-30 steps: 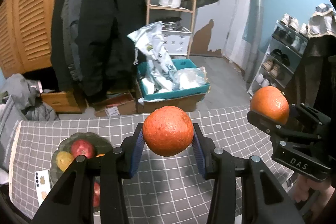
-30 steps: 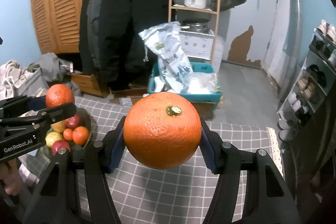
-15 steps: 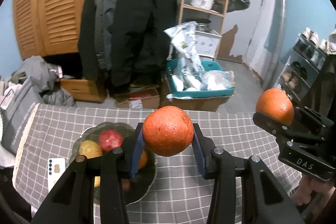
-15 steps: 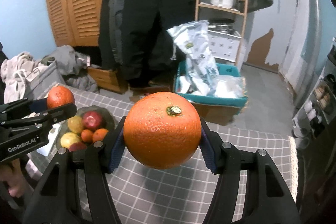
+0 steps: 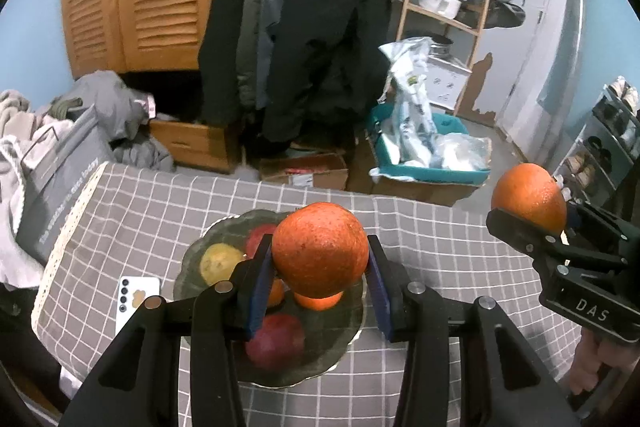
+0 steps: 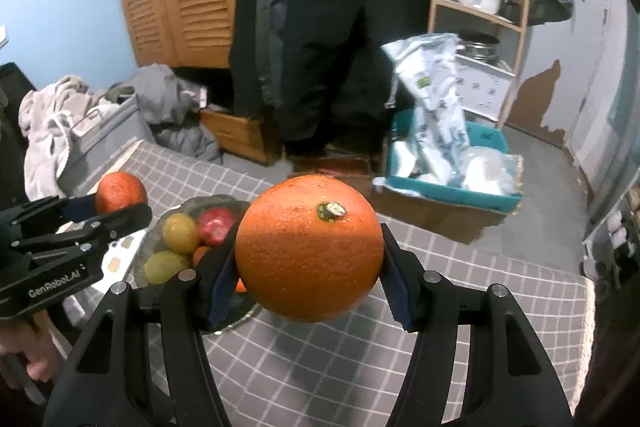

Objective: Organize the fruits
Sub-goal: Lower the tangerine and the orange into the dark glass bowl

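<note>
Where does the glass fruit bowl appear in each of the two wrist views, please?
Left wrist view: the fruit bowl sits at lower centre, directly behind the left claw and its orange.
Right wrist view: the fruit bowl is at centre-left, partly hidden by the right claw.
Shared landmark: the teal box on the floor beyond the table.

The held orange (image 5: 320,249) hides part of the fruit bowl (image 5: 352,331).
</note>
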{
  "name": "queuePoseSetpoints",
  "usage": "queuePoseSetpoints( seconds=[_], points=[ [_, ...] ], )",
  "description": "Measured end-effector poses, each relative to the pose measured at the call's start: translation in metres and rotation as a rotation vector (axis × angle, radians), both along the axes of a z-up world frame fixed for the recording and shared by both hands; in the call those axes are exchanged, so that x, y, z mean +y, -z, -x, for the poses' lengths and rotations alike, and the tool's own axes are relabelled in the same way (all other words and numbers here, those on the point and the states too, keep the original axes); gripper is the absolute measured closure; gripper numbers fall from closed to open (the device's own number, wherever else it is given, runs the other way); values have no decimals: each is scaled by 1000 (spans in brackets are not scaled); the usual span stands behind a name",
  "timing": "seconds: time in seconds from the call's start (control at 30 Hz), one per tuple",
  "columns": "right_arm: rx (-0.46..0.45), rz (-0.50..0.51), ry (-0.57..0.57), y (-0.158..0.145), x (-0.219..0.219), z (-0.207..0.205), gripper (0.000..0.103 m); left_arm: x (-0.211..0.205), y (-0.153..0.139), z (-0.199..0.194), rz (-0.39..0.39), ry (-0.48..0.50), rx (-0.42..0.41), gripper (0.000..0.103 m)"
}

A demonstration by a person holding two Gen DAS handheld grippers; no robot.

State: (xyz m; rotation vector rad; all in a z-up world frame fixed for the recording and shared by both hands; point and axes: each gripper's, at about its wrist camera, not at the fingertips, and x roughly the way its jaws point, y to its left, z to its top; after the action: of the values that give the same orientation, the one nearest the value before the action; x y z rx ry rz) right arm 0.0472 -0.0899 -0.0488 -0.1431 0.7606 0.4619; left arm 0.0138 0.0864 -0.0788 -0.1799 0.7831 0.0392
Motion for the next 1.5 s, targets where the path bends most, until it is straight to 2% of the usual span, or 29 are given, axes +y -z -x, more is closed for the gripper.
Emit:
queuePoseSetpoints(
  seconds=[0.53,1.03,1.5],
  points=[
    [138,38,-112,58,75,-16,40,54,63,-15,54,-81,149,59],
    [301,56,-159,115,94,-26,40,70,96,-26,94,-110,232,59],
    [379,80,-183,144,103,-27,40,72,116,-33,116,-114,291,59]
  ],
)
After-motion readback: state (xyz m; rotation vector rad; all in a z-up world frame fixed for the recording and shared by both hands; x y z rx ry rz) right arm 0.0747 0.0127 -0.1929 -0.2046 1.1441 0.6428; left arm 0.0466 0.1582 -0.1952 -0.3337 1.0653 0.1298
